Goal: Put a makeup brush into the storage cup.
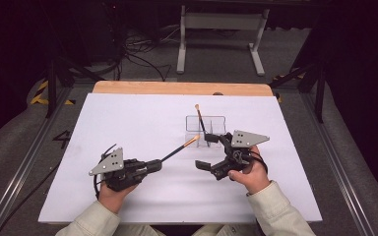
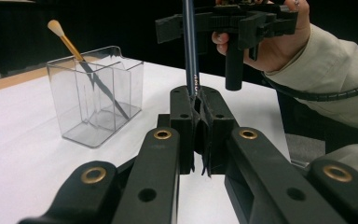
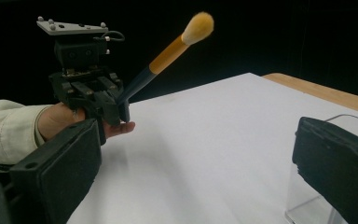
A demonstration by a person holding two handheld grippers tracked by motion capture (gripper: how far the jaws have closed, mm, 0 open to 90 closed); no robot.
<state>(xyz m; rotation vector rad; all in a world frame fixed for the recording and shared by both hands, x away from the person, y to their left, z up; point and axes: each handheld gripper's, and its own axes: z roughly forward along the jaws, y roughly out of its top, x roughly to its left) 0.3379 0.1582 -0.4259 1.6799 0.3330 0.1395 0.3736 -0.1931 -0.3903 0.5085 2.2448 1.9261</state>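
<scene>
My left gripper (image 1: 156, 164) (image 2: 198, 97) is shut on the dark handle of a makeup brush (image 1: 179, 150) (image 3: 168, 53). The brush slants up and to the right, its orange ferrule and pale bristles close to a clear plastic holder (image 1: 211, 129) (image 2: 98, 100). A second brush (image 1: 200, 120) (image 2: 65, 42) leans inside that holder with its bristles up. My right gripper (image 1: 207, 151) (image 3: 196, 154) stands open just right of the held brush's tip, jaws wide apart with nothing between them. In the right gripper view the left gripper (image 3: 120, 108) holds its brush up at the left.
A white sheet (image 1: 128, 118) covers the table, with a wooden edge (image 1: 177, 88) along the far side. The holder has several compartments. A white metal frame (image 1: 221, 34) and cables lie on the floor beyond the table.
</scene>
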